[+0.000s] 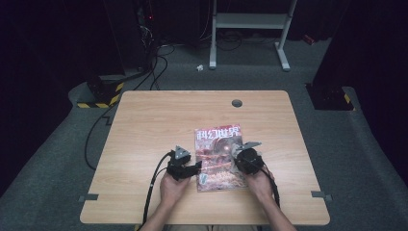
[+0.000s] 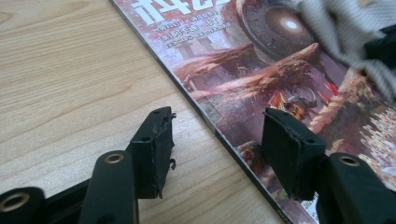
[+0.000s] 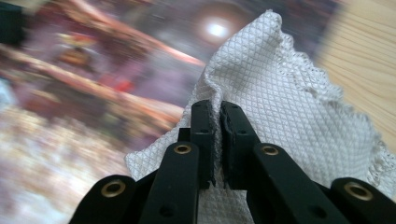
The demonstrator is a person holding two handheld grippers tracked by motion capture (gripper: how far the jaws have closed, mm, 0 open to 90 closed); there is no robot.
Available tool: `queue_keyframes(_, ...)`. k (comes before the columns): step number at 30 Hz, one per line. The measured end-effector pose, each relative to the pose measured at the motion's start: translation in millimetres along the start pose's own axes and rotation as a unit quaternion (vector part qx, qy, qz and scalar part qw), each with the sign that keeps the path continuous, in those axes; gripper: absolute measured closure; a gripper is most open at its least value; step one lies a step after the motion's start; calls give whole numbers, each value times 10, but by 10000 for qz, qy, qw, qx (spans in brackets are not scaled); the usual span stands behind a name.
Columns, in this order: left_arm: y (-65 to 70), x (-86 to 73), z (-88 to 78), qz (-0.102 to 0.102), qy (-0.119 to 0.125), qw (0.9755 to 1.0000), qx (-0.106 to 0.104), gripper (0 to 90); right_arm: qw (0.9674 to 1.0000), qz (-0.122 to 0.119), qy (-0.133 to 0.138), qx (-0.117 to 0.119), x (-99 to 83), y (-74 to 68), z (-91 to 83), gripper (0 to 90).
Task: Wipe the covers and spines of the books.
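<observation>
- My right claw [image 3: 215, 140] is clamped on a white waffle-weave cloth [image 3: 280, 116]; its jaws stand almost together with a fold of the fabric pinched between them, and the rest of the cloth fans out ahead of and beside the tips.
- The cloth lies on the cover of the magazine [image 1: 219, 156], directly under and ahead of that claw. I judge the work in hand to be wiping the cover.
- The magazine's long axis runs away from me across the table [image 1: 144, 125], title end far, so I judge the coming stroke should run along that axis, out from the right claw's tips, or back along it.
- My left claw [image 2: 217, 140] stands apart with nothing between the pads. It straddles the magazine's near left edge: one jaw over bare wood, the other over the printed cover.
- I cannot tell whether that jaw presses the cover to steady it or only hovers.
- The right hand [image 1: 260, 185] is the nearer one to the cloth; the left hand [image 1: 174, 185] sits just beside the magazine's edge.
- The high view gives the whole layout: both claws flanking the lower half of the magazine.
- The left gripper view shows the edge line between its jaws and a corner of the cloth at upper right.
- The right gripper view shows the pinch itself, but its background is blurred.
</observation>
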State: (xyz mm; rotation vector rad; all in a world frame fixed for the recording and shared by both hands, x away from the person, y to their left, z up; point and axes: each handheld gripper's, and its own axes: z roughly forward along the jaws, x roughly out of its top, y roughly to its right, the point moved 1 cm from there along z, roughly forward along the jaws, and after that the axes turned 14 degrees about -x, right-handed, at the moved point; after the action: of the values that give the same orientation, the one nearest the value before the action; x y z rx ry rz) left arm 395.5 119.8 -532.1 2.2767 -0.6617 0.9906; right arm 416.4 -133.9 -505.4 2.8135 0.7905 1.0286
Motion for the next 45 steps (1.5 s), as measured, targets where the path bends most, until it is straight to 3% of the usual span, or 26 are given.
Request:
queue_keyframes(3, -5, -1, -6, -9, 0, 10000, 39, 433, 9993, -276, 34, 268, 144, -281, 33, 839)
queue_keyframes(6, -9, -4, -12, -56, 20, 10000, 62, 434, 9967, -556, 81, 579, 309, -639, 69, 839)
queue_keyframes(8, -10, -5, -14, -55, 22, 9999, 102, 437, 9947, -721, 136, 714, 387, -805, 88, 839)
queue_keyframes(9, -9, -6, -17, -64, 29, 9998, 163, 449, 9940, -826, 143, 699, 432, -899, 94, 841)
queue_keyframes(11, -33, -9, -30, -177, 95, 9997, 140, 462, 9935, -937, 164, 628, 468, -951, 105, 840)
queue_keyframes(14, -15, -8, -21, -85, 41, 9998, 177, 452, 9932, -740, 139, 887, 446, -866, 124, 841)
queue_keyframes(15, -10, -8, -19, -67, 34, 9998, 181, 449, 9934, -755, 141, 854, 433, -827, 122, 841)
queue_keyframes(18, -11, -8, -19, -72, 40, 9998, 171, 447, 9956, -708, 127, 599, 353, -652, 100, 840)
queue_keyframes(20, -12, -8, -18, -73, 41, 9998, 165, 445, 9976, -543, 88, 428, 286, -473, 91, 840)
queue_keyframes(22, -11, -8, -17, -72, 39, 9998, 167, 444, 9994, -263, -13, 205, 182, -203, 76, 840)
queue_keyframes(25, -8, -4, -10, -65, 29, 9998, 198, 426, 9999, 34, -157, -27, 58, 106, 44, 840)
queue_keyframes(27, -6, -3, -6, -54, 29, 9998, 208, 420, 9996, 153, -211, -88, 8, 198, 24, 840)
queue_keyframes(30, -5, -2, -4, -51, 26, 9998, 215, 419, 9996, 59, -184, -192, 25, 136, 22, 840)
queue_keyframes(31, -4, -1, -3, -52, 24, 9998, 214, 418, 9997, 73, -184, -129, 37, 98, 24, 839)
queue_keyframes(33, -3, 0, -2, -57, 23, 9998, 210, 417, 9998, -20, -126, 159, 108, -89, 38, 839)
queue_keyframes(36, -3, 0, -2, -58, 22, 9998, 208, 416, 9988, -280, -4, 413, 214, -369, 59, 840)
queue_keyframes(37, -2, 0, -1, -56, 22, 9998, 213, 416, 9978, -383, 38, 537, 270, -516, 70, 840)
queue_keyframes(40, 2, 0, 0, -35, 7, 9996, 263, 401, 9955, -643, 135, 683, 375, -771, 91, 839)
queue_keyframes(42, 4, 0, 0, -23, 4, 9996, 264, 401, 9949, -709, 189, 691, 395, -805, 104, 839)
queue_keyframes(44, 5, 0, 0, -20, 1, 9997, 258, 401, 9949, -569, 168, 812, 369, -738, 110, 839)
queue_keyframes(45, 5, 0, 1, -20, 2, 9997, 258, 401, 9959, -559, 155, 699, 350, -696, 102, 838)
